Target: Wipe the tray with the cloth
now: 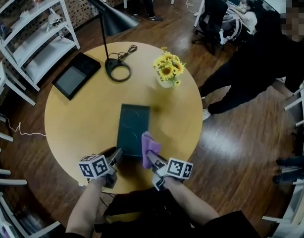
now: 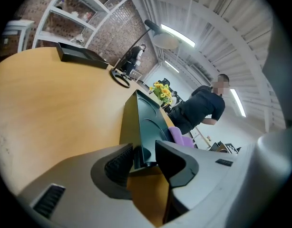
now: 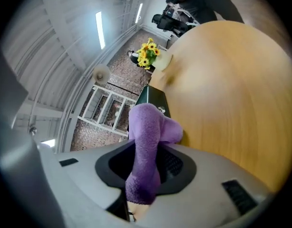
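Observation:
A dark green rectangular tray [image 1: 133,128] lies in the middle of a round wooden table [image 1: 82,118]. My left gripper [image 1: 116,155] is shut on the tray's near left corner; in the left gripper view the tray's rim [image 2: 142,127] sits pinched between the jaws of the left gripper [image 2: 143,155]. My right gripper [image 1: 151,158] is shut on a purple cloth [image 1: 150,144], which hangs over the tray's near right edge. In the right gripper view the cloth [image 3: 148,127] stands up out of the right gripper [image 3: 148,159], with the tray [image 3: 153,97] just beyond it.
A black desk lamp [image 1: 112,19] with a ring base [image 1: 118,69], a pot of yellow flowers [image 1: 168,68] and a black tablet [image 1: 76,74] stand on the table's far half. A person in black [image 1: 261,63] stands at the right. White shelves [image 1: 33,33] line the left wall.

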{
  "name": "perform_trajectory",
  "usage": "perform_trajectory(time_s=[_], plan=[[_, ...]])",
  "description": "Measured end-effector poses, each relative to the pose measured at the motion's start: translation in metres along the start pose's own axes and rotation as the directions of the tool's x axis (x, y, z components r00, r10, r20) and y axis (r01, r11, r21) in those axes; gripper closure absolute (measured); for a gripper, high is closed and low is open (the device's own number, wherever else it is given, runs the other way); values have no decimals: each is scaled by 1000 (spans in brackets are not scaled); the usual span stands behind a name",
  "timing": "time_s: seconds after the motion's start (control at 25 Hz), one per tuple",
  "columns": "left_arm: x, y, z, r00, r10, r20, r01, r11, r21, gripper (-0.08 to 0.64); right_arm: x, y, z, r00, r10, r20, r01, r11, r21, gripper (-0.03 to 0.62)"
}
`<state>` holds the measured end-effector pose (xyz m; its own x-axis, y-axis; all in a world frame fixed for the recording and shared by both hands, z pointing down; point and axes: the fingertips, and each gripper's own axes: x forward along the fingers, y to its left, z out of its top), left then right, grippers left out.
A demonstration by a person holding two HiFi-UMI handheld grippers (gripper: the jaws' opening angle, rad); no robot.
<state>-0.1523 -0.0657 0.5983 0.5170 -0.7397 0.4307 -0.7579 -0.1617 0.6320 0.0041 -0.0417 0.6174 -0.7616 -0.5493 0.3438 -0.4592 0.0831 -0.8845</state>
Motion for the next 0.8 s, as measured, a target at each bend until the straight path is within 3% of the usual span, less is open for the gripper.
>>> perform_trajectory(time_s=[0.2, 0.36, 0.6, 0.8], plan=[[-8, 4, -3, 984, 135, 117, -122, 986, -114, 437, 6, -1, 4, 998, -19, -52, 19, 1000, 1, 483], [-5, -7, -15, 968, 227, 107, -209, 965, -155, 413, -3, -8, 15, 997, -29, -70, 28, 999, -14, 482], [13, -54, -48, 980, 190, 52, -171, 952, -254, 413, -21, -29, 63, 993, -63, -105, 56, 996, -70, 483], [42, -89, -70, 987, 159, -15, -157, 951, -266, 413, -22, -42, 106, 984, -107, -139, 80, 979, -187, 483]])
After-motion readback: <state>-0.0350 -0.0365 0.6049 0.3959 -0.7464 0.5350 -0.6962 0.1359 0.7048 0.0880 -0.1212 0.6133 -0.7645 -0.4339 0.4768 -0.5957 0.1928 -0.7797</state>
